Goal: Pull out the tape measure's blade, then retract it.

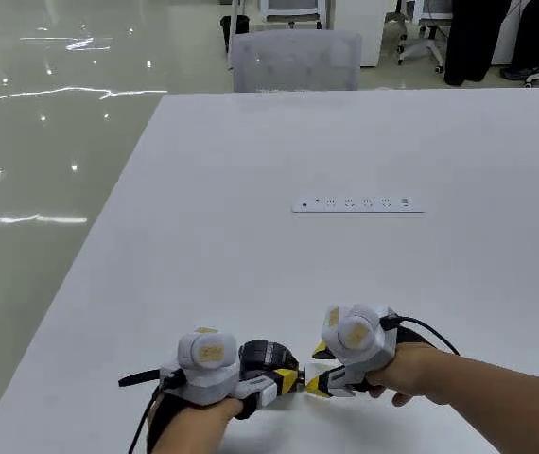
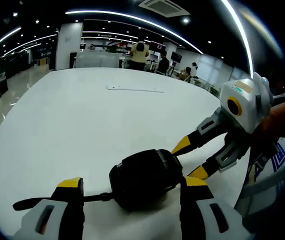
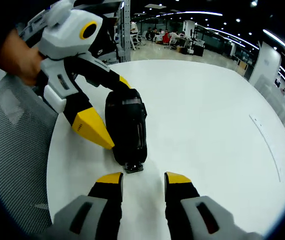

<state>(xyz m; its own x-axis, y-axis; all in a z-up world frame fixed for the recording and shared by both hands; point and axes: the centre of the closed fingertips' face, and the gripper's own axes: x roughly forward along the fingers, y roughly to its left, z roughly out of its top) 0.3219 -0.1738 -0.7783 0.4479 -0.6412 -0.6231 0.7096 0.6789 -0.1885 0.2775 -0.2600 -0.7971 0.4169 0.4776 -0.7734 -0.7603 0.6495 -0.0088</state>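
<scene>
Left hand-held gripper (image 2: pixel 132 184) straddles the black tape measure (image 2: pixel 145 175) lying on the counter (image 2: pixel 82 110); can't tell if its jaws actually clamp the case. Right hand-held gripper (image 3: pixel 143 179) has jaws apart and is holding nothing, with the tape's blade end just ahead of its tips.

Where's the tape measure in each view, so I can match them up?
Head view: tape measure, bottom centre.
Left gripper view: lower centre, between that view's own jaws.
Right gripper view: left of centre, just beyond that view's own jaws.
Shared landmark: power strip, lying beyond it.
</scene>
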